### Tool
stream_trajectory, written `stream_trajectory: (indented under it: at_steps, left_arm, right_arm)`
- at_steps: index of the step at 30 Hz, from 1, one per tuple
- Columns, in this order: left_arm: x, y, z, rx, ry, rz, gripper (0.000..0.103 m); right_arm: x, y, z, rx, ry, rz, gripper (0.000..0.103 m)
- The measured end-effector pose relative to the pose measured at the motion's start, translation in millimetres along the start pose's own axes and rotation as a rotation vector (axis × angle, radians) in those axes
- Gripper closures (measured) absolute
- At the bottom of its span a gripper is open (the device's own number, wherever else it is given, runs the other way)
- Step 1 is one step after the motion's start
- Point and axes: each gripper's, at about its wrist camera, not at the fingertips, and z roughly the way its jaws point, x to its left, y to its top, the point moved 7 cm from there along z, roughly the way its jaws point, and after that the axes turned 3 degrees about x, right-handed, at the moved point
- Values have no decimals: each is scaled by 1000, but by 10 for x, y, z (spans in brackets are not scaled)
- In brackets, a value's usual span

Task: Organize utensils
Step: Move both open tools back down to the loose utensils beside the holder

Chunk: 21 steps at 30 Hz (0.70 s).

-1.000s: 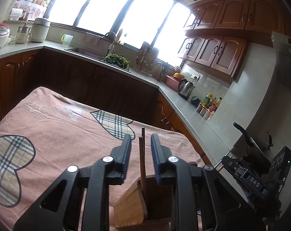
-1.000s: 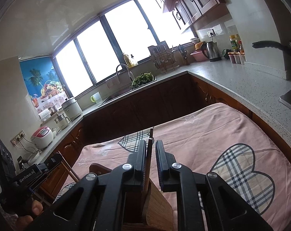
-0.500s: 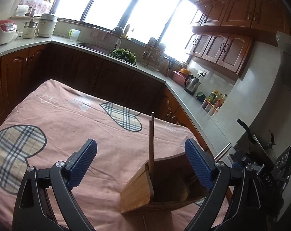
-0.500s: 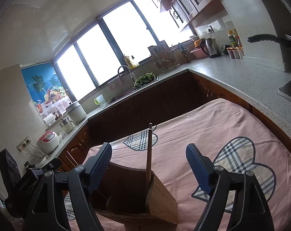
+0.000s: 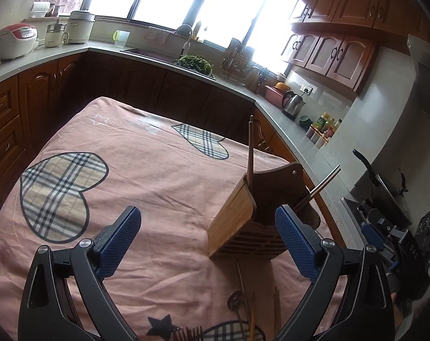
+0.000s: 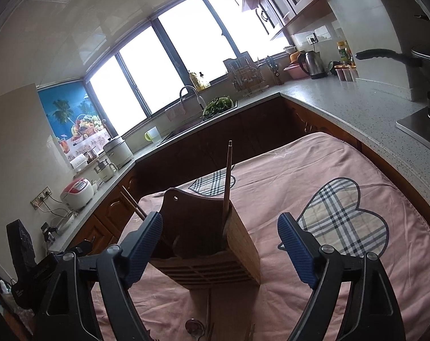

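**A:** Bamboo holder point(image 5: 233, 221) stands on the pink cloth point(image 5: 146, 187), at about 1 o'clock from the left gripper point(image 5: 207, 240) in its own view; one chopstick point(image 5: 250, 150) stands nearly upright at the holder's front corner, and a second pair leans out toward 2 o'clock point(image 5: 321, 186)

**B:** And the grippers?

**A:** Both spread wide and empty; the right gripper point(image 6: 219, 245) has its blue pads either side of the holder point(image 6: 215, 244), not touching it as far as I can tell

**B:** So what is the step in hand?

**A:** I judge it to be fetching the next loose piece; more utensils lie flat on the cloth at 6 o'clock below the holder, a spoon point(image 5: 235, 298) and several thin sticks point(image 5: 253, 315), seen again at the bottom edge of the right view point(image 6: 193, 326)

**B:** How to do it well?

**A:** Pick one stick at a time, or one matched pair; come down with the pads straddling the shaft crosswise, near its thicker end, so it hangs tip down for the drop; the sticks lie close together, so a wide bite may drag a neighbour or bunch the cloth

**B:** And the holder?

**A:** It looks light and tall; keep clear of the upright chopstick on the way back, lest it tip
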Motion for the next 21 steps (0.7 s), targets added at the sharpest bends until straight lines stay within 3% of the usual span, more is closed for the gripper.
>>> stream_trajectory:
  at_steps: [12, 21]
  left_arm:
    - [104, -440, -536, 19, 3, 41, 6]
    - [275, -819, -702, 57, 31, 43, 6]
  right_arm:
    - [118, -311, -509, 16, 6, -30, 18]
    - [118, -668, -718, 55, 2, -44, 18]
